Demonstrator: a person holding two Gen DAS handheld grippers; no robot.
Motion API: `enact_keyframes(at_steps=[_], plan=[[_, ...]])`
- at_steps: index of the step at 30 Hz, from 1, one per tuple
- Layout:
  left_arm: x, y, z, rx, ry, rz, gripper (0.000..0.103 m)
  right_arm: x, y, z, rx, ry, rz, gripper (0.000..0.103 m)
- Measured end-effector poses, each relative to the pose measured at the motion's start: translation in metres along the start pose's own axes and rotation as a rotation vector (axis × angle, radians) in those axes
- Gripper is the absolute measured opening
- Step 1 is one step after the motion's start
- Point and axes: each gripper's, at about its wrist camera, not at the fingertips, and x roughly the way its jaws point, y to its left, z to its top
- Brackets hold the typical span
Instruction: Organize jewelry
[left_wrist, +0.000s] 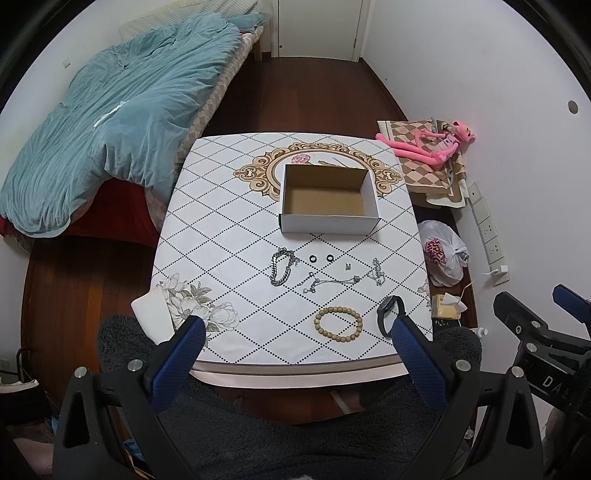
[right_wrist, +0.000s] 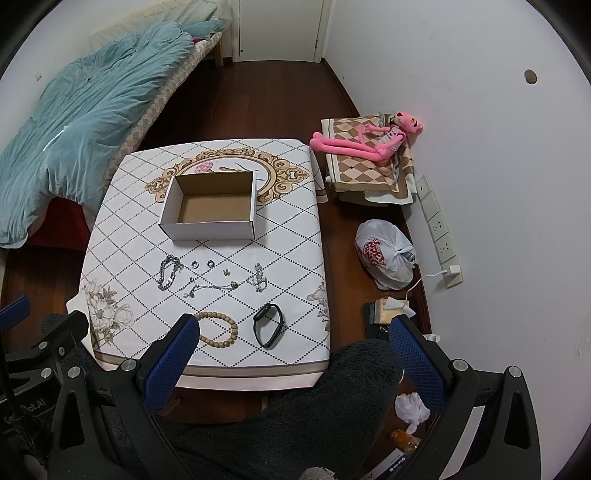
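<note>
With both the left gripper (left_wrist: 297, 328) and right gripper (right_wrist: 291, 328) spread wide and empty, approach the bead bracelet (left_wrist: 338, 324) first, pinching its rim for transfer to the box (left_wrist: 328, 225).

Left wrist view: the black band watch (left_wrist: 388, 314) was partly covered by the right-hand blue finger pad (left_wrist: 417, 362) of the left gripper (left_wrist: 299, 363). Right wrist view: the tan wooden bead bracelet (right_wrist: 221, 329) had its near-left arc hidden behind a blue pad (right_wrist: 170, 362) of the right gripper (right_wrist: 291, 363).

The small pale item (left_wrist: 347, 266) between the two black rings (left_wrist: 320, 258) and the thin silver chain (left_wrist: 376, 271) was too small to identify. That chain's shape could not be resolved. The blue quilt (right_wrist: 74, 122) ran off the frame's left edge. The print on the white plastic bag (right_wrist: 386, 258) was illegible.
</note>
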Motion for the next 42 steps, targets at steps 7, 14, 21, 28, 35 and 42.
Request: enact_keyframes(at_steps=[7, 14, 21, 28, 35, 42], plan=[[-0.001, 0.000, 0.001, -0.001, 0.001, -0.001, 0.103, 0.000, -0.002, -0.001, 0.002, -0.002, 0.000, 0.103], [-0.003, -0.002, 0.001, -0.001, -0.003, 0.001, 0.103, 0.000, -0.002, 0.000, 0.002, -0.004, 0.001, 0.103], [-0.005, -0.005, 0.001, -0.001, -0.010, 0.001, 0.103, -0.001, -0.001, -0.002, 0.005, -0.009, 0.008, 0.103], [0.012, -0.001, 0.003, -0.001, -0.037, 0.018, 0.103, 0.014, -0.007, -0.004, 0.046, -0.013, 0.000, 0.103], [0.080, -0.004, 0.010, 0.024, -0.007, 0.082, 0.103, 0.091, -0.021, -0.005, 0.096, 0.071, -0.021, 0.103], [0.147, -0.014, 0.003, 0.102, 0.045, 0.141, 0.103, 0.192, -0.018, -0.026, 0.121, 0.222, -0.008, 0.103]])
